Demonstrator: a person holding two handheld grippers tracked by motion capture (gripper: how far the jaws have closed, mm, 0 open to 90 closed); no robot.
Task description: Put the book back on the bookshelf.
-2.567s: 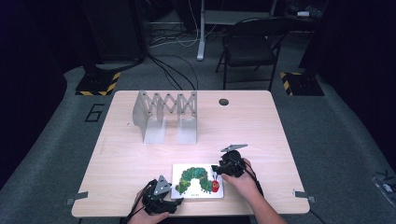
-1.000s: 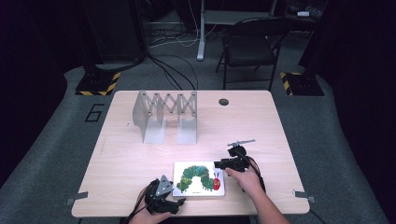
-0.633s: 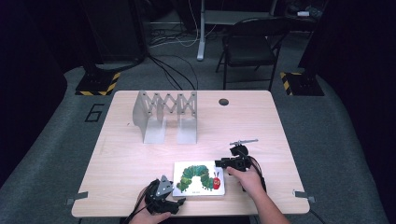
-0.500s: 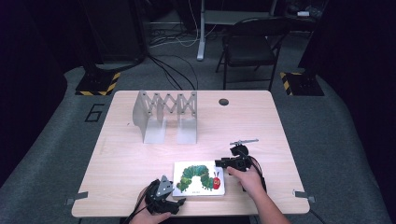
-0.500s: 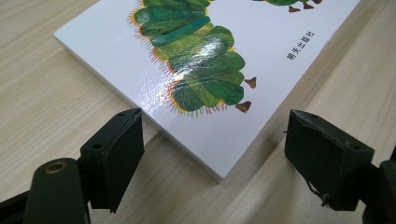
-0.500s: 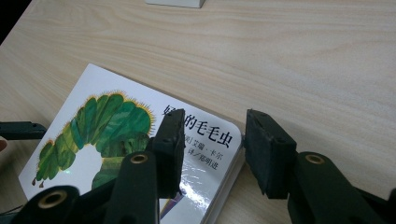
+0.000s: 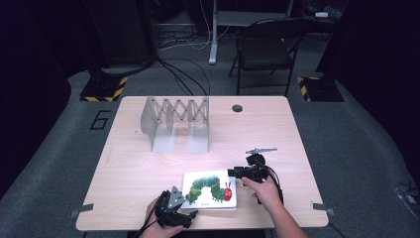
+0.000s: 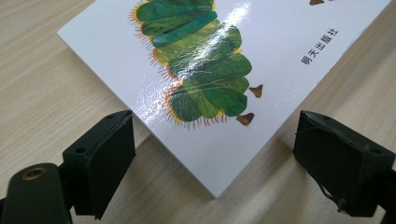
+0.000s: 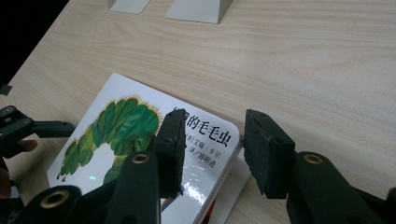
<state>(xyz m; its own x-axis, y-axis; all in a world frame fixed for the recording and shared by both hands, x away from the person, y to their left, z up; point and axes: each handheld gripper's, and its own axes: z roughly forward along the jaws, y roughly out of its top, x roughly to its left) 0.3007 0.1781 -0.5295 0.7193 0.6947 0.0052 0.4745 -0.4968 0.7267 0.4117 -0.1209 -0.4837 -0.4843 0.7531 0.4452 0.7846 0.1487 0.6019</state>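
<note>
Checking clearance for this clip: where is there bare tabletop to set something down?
Bare wood lies left of the metal book rack, and between the rack and the picture book. The near edge is crowded: left gripper and right gripper flank the book.

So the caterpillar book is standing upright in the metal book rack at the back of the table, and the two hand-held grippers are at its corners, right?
Not quite: the caterpillar book lies flat on the table near the front edge, apart from the metal book rack, as the high view shows. The left hand-held gripper and right hand-held gripper are at its corners.
</note>
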